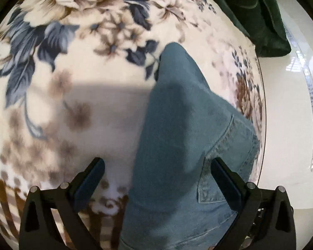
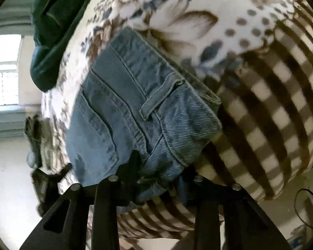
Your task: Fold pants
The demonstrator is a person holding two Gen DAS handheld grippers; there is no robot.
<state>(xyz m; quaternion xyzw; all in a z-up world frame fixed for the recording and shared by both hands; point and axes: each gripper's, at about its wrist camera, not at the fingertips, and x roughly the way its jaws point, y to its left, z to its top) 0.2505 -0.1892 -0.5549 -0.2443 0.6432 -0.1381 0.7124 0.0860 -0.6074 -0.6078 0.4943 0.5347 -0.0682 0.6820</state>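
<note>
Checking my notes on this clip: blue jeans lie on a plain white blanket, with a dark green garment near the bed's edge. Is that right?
Not quite. The blanket is not plain: it has a floral print with blue leaves, and a brown checked border shows in the right wrist view. The blue jeans do lie on it, and the dark green garment sits near the edge.

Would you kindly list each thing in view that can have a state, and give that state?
Jeans: folded lengthwise, lying on the blanket, waistband end bunched.
Left gripper: open, jaws wide apart over the jeans.
Right gripper: shut on the jeans near the waistband.
Floral blanket: spread flat under the jeans.
Dark green fabric: heaped at the blanket's edge.
</note>
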